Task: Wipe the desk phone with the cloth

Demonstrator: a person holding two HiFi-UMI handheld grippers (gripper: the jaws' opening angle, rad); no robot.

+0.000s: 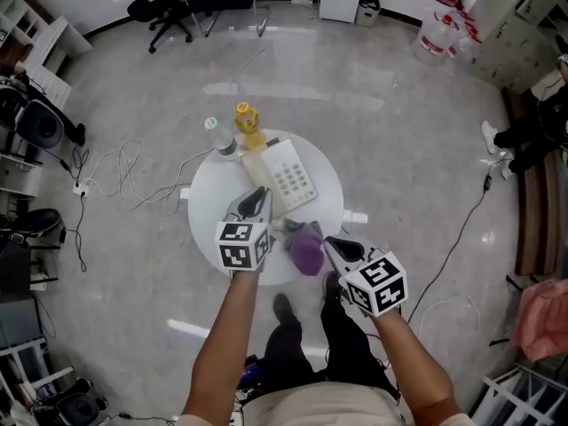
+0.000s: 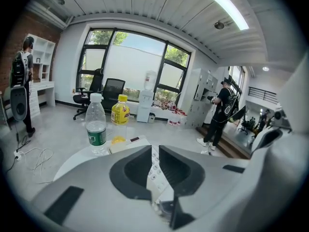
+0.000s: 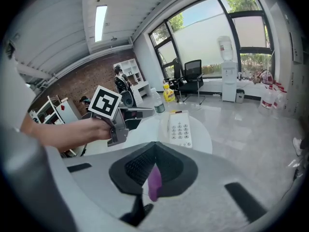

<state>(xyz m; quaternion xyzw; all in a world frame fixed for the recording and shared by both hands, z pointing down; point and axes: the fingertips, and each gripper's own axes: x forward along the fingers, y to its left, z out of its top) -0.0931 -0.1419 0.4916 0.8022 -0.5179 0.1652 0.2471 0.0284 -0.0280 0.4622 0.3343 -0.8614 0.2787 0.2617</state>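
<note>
A white desk phone [image 1: 288,177] lies on the round white table [image 1: 206,211], keypad up. A crumpled purple cloth [image 1: 306,247] sits on the table near its front edge. My left gripper [image 1: 258,193] hovers over the phone's near left side, jaws shut with nothing in them; phone keys [image 2: 154,167] show through the thin slit at its tips [image 2: 153,151]. My right gripper [image 1: 330,243] is at the cloth's right edge, shut. In the right gripper view the cloth [image 3: 154,180] shows just under the closed tips [image 3: 153,146], with the phone [image 3: 179,127] beyond.
A clear water bottle [image 1: 216,136] and a yellow bottle [image 1: 248,127] stand at the table's far edge behind the phone. Cables [image 1: 115,171] trail over the floor at left. The person's legs [image 1: 293,335] are under the table's near side. Office chairs [image 1: 173,3] stand far back.
</note>
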